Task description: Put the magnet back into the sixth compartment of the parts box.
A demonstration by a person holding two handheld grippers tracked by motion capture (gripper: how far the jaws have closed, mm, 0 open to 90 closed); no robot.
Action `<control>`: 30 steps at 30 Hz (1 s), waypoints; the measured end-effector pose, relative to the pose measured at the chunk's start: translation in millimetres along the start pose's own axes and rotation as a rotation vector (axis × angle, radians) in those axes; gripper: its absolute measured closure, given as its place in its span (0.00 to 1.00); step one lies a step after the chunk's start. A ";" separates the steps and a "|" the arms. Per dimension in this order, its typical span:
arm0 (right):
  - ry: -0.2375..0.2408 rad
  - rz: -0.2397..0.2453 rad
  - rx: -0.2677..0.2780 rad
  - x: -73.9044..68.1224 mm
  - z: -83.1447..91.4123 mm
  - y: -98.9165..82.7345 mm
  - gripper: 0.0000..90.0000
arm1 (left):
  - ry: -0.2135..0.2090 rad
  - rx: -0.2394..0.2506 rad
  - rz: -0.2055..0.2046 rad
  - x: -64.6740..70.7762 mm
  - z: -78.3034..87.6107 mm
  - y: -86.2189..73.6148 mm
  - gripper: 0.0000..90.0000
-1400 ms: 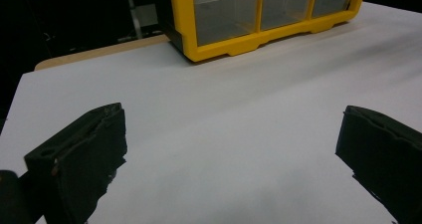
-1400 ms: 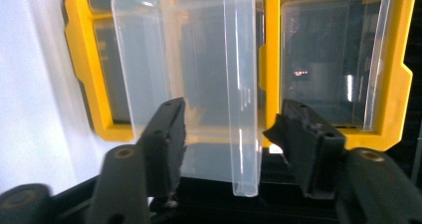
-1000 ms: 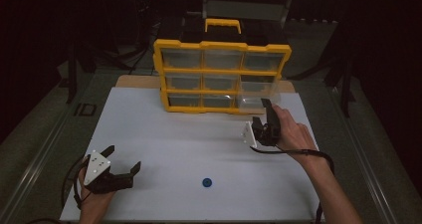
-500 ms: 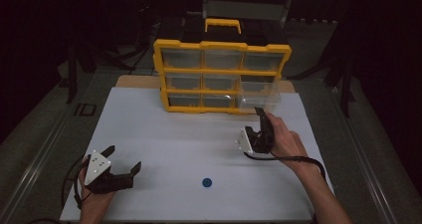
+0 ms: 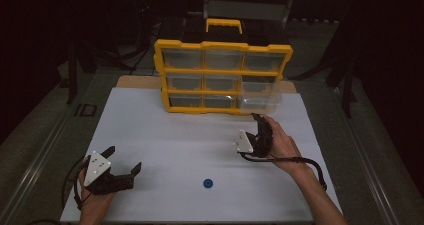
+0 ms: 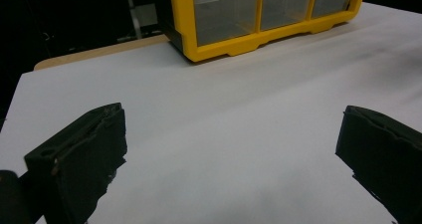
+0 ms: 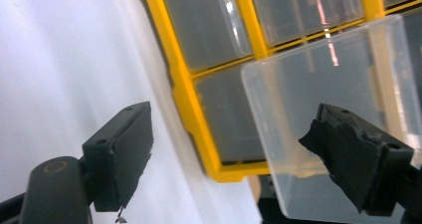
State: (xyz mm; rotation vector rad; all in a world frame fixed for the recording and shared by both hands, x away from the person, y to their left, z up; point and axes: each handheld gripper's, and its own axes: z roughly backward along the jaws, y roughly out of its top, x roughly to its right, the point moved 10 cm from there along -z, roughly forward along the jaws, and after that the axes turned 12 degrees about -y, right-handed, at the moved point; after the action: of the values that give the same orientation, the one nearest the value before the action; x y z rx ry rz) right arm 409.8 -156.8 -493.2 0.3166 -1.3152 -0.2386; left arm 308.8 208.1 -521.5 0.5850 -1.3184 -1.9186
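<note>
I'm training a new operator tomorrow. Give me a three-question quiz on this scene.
1. True or false: the right gripper is shut on the blue disc.
2. Which drawer of the yellow organizer is pulled out? A bottom right B top left C middle
3. Fill in: the left gripper has its jaws ____.

Key: 1 false: the disc lies alone on the white table. 2 A: the clear drawer juts out. 3 open.

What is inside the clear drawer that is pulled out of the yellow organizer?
The pulled-out clear drawer at the yellow organizer's lower right looks empty through its walls; its floor is too dim to be sure.
</note>
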 end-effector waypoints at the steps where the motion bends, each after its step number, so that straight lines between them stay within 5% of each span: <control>1: 0.011 -0.010 -0.003 -1.4 0.8 0.4 0.18 | 0.000 0.000 0.000 0.1 -0.1 0.0 0.00; 10: 0.130 -0.122 -0.010 -13.7 6.8 7.6 0.18 | -0.001 -0.001 0.001 0.0 -0.4 -0.2 0.00; 11: 0.176 -0.163 -0.011 -18.0 8.7 9.9 0.18 | -0.002 -0.002 0.000 0.1 -0.5 -0.3 0.00; 18: 0.303 -0.317 -0.019 -23.0 14.5 16.8 0.18 | -0.002 -0.003 0.000 0.0 -0.8 -0.5 0.00; 26: 0.421 -0.418 -0.027 -29.9 21.4 22.8 0.18 | -0.004 -0.006 0.001 0.3 -1.8 -1.1 0.00; 30: 0.526 -0.491 -0.028 -35.3 25.5 29.0 0.18 | -0.006 -0.011 0.002 0.1 -3.4 -1.8 0.00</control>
State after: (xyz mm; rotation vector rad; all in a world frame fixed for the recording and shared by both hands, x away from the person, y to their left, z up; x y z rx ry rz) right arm 376.4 -119.8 -509.1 0.6319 -0.6990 -0.5455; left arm 310.6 206.4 -524.4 0.5730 -1.3104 -1.9264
